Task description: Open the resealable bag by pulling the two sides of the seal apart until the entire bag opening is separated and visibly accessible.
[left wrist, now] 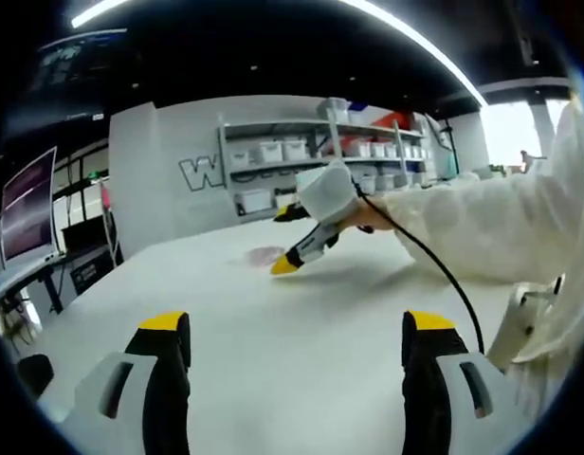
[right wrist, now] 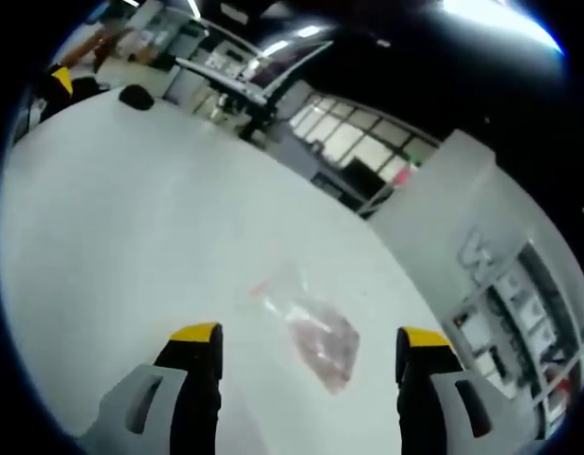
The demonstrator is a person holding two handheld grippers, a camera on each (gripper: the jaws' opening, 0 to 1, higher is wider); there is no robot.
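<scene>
I am holding my left gripper (left wrist: 297,351) above the white table (left wrist: 273,379) with its jaws spread wide and nothing between them. My right gripper (right wrist: 311,355) is also gaping wide and gripping nothing, hovering just over the resealable bag (right wrist: 311,332). The bag is lying flat on the table, clear plastic with something pinkish inside and a reddish strip at one end; I cannot tell whether its seal is parted. In the left gripper view my right gripper (left wrist: 290,263) is pointing its yellow tips down beside the bag (left wrist: 264,254), my sleeve (left wrist: 491,227) reaching across.
</scene>
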